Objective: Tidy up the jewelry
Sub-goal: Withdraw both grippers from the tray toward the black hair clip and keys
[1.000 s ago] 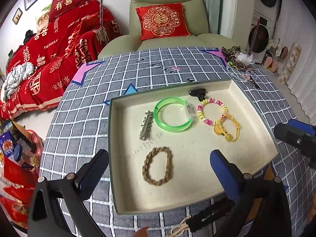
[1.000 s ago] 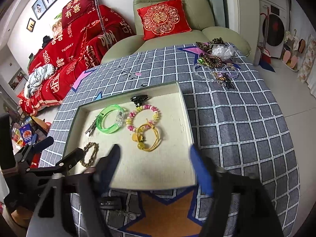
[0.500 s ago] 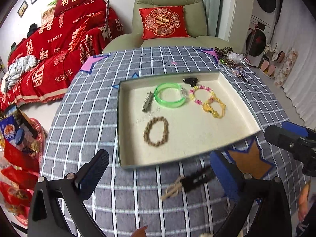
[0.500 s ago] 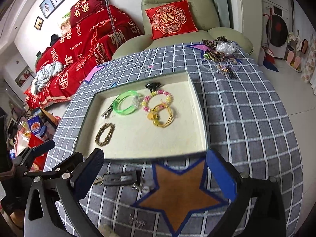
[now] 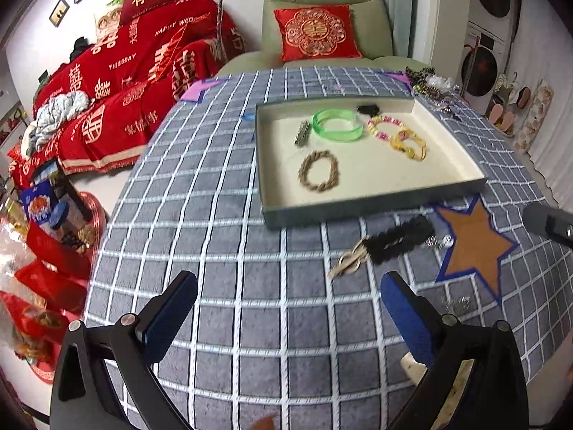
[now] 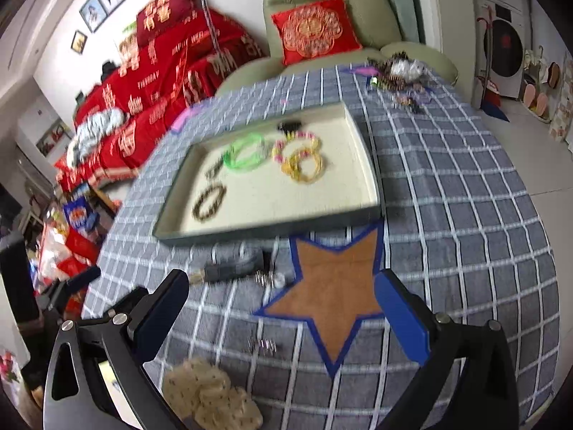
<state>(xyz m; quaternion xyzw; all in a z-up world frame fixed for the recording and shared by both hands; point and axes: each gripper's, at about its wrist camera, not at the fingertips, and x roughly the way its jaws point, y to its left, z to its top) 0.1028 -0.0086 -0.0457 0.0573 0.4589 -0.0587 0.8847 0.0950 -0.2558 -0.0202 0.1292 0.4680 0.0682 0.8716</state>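
Observation:
A shallow cream-lined tray sits on the grey checked tablecloth. It holds a green bangle, a braided brown band, a pink-and-yellow bead bracelet, a yellow cord bracelet, a metal hair clip and a black clip. A black fuzzy hair clip lies on the cloth just in front of the tray. My left gripper is open and empty above the cloth. My right gripper is open and empty over the orange star.
A cream scrunchie and small metal pieces lie near the table's front edge. A heap of loose jewelry sits at the far right corner. A green armchair and a red-covered sofa stand behind.
Both grippers have pulled back from the tray toward the table's front edge. The tray now looks farther away and the black clip and orange star have come into view.

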